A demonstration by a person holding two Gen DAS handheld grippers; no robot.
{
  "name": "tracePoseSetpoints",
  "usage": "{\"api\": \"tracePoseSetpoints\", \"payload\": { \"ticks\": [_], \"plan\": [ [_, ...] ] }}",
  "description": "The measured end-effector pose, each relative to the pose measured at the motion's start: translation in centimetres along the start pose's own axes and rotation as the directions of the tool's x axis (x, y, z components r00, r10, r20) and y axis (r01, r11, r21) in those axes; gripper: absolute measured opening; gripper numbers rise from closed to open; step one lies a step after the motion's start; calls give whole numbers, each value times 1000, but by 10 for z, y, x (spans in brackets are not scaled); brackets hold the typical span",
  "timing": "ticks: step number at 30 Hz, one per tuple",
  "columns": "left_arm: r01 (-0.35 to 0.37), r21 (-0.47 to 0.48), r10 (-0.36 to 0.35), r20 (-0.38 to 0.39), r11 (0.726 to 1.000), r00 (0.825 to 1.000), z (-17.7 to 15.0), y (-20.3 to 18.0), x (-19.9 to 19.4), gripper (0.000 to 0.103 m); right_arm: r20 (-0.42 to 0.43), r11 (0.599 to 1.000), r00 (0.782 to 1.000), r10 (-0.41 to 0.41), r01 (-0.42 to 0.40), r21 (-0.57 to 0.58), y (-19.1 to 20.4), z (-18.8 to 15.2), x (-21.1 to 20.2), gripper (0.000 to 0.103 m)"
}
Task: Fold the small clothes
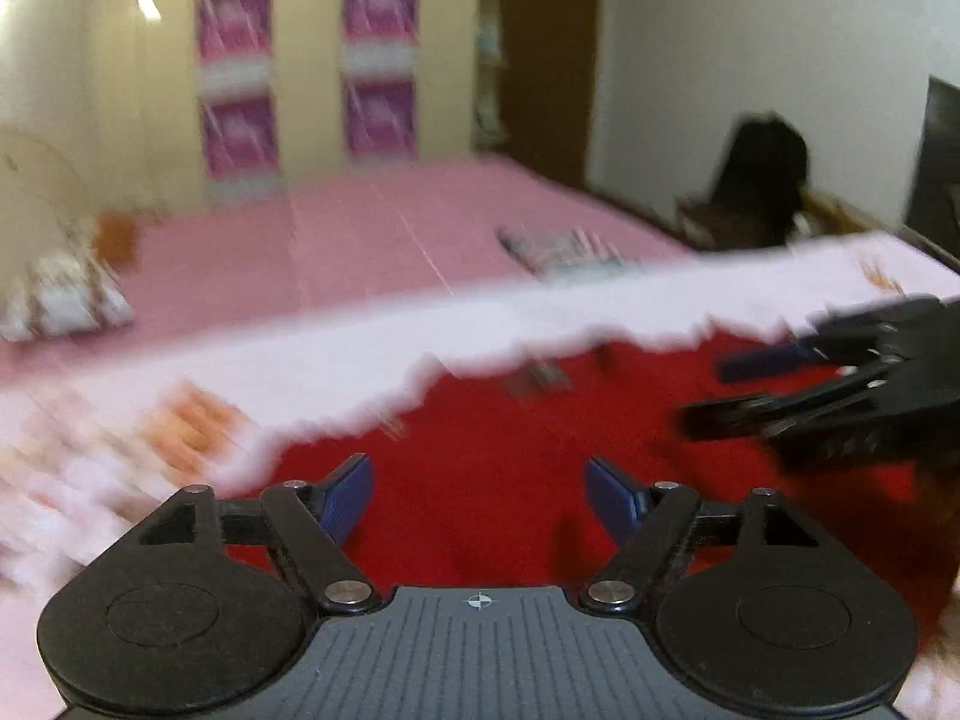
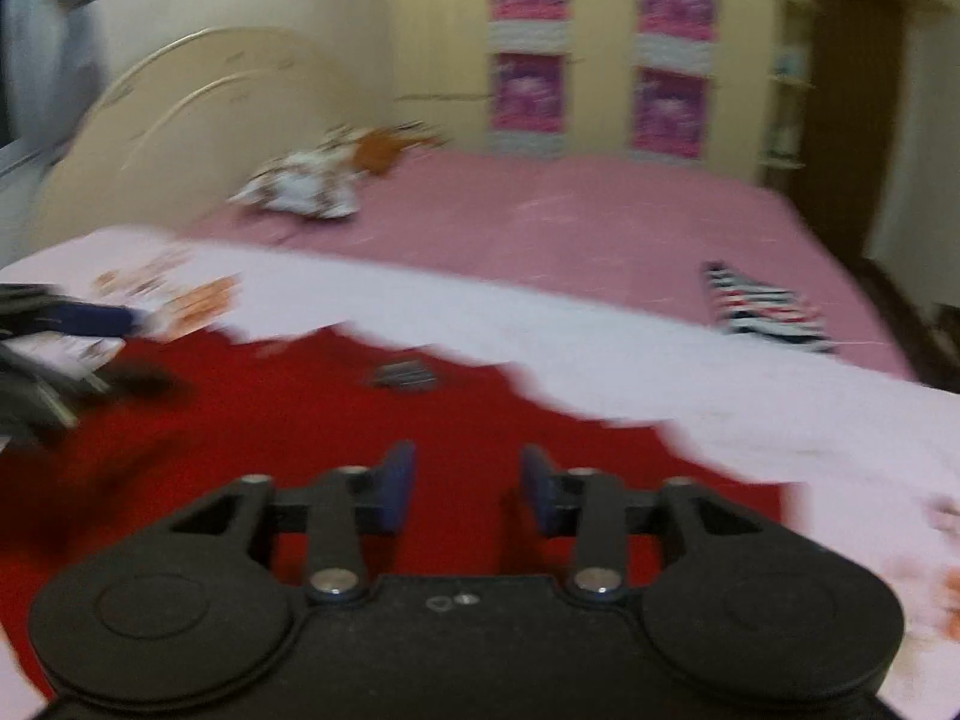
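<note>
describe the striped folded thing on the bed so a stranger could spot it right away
On the pink bed, look past the white printed cloth that lies under the red garment. The striped folded piece lies alone towards the door side. Its dark and white stripes set it apart from the crumpled floral heap near the headboard.

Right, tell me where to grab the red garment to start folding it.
Take the red garment by its jagged far edge, where it overlaps the white printed cloth. It lies flat, so bring the open left tongs in low from the near side, one finger sliding under. Blur hides any hem or sleeve.
</note>
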State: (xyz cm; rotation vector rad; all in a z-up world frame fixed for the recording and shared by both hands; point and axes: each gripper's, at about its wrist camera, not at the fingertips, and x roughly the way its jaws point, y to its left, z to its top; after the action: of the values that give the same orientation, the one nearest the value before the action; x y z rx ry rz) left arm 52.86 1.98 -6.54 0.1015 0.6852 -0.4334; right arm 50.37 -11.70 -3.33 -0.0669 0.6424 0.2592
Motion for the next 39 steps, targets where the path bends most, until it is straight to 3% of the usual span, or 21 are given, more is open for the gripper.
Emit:
{"api": "tracePoseSetpoints", "payload": {
  "ticks": [2, 4, 7, 10, 12, 15, 16, 17, 20, 22, 23, 24, 25, 28, 33, 35, 37, 39],
  "plan": [
    [-3, 16, 4, -67, 1000, 998, -10, -2, 16, 77, -21, 1000, 1000, 14, -15, -20, 14, -3, 14, 61],
    [-13, -4, 13, -53, 1000, 999, -21, 15, 13, 90, -72, 995, 996, -57, 50, -88, 10, -9, 24, 57],
    [-34, -66, 32, -27, 997, 999, -25, 37, -7, 90, -70, 992, 989, -128, 128, 7, -26, -15, 10, 57],
    [1, -55, -1, 10, 998, 1000, -23, 22, -29, 90, -31, 995, 996, -84, 85, 53, -28, -12, -12, 55],
    [27, -60, -28, -16, 998, 999, -25, 5, -29, 90, 12, 999, 1000, 9, -9, 35, -7, -16, -29, 55],
    [-19, 35, 22, -65, 999, 998, -46, -16, -20, 93, -47, 994, 996, 77, -80, -78, 26, -34, -28, 51],
    [-20, 41, 20, -24, 999, 1000, -56, -13, -21, 97, -79, 990, 996, 47, -57, -130, 33, -43, -19, 53],
    [-9, 17, 10, -21, 1000, 1000, -57, -9, -24, 97, -41, 987, 999, 22, -28, -155, 33, -53, -18, 56],
    [-21, -7, 21, -27, 1000, 999, -45, -13, -38, 97, -47, 996, 999, -5, 0, -93, 30, -42, -26, 58],
    [14, -30, -14, 22, 999, 1000, -43, -21, -47, 96, 28, 996, 999, 42, -40, -85, 37, -40, -46, 57],
    [24, -25, -24, 6, 999, 1000, -46, -27, -45, 97, 20, 994, 998, 61, -59, -89, 41, -37, -47, 57],
    [5, 1, -5, -28, 1000, 1000, -50, -31, -40, 97, -25, 993, 998, 52, -54, -109, 49, -41, -41, 49],
    [-44, 46, 48, -74, 998, 996, -58, -34, -32, 97, -84, 989, 996, 29, -41, -144, 54, -47, -31, 50],
    [-83, 70, 87, -53, 994, 995, -71, -21, -47, 97, -80, 973, 997, 10, -28, -229, 53, -61, -40, 51],
    [-153, 30, 154, -66, 988, 986, -97, 22, -82, 97, -106, 978, 986, -127, 107, -176, -16, -80, -71, 52],
    [-177, -13, 176, -62, 984, 982, -97, 22, -88, 97, -121, 994, 988, -100, 93, -64, -39, -86, -78, 52],
    [-169, -60, 170, 4, 984, 985, -88, 9, -97, 96, -112, 993, 987, -118, 117, -21, -31, -81, -84, 51],
    [-118, -78, 123, 65, 990, 990, -80, -11, -101, 96, -26, 996, 996, -86, 86, -9, -9, -73, -96, 52]
  ]
}}
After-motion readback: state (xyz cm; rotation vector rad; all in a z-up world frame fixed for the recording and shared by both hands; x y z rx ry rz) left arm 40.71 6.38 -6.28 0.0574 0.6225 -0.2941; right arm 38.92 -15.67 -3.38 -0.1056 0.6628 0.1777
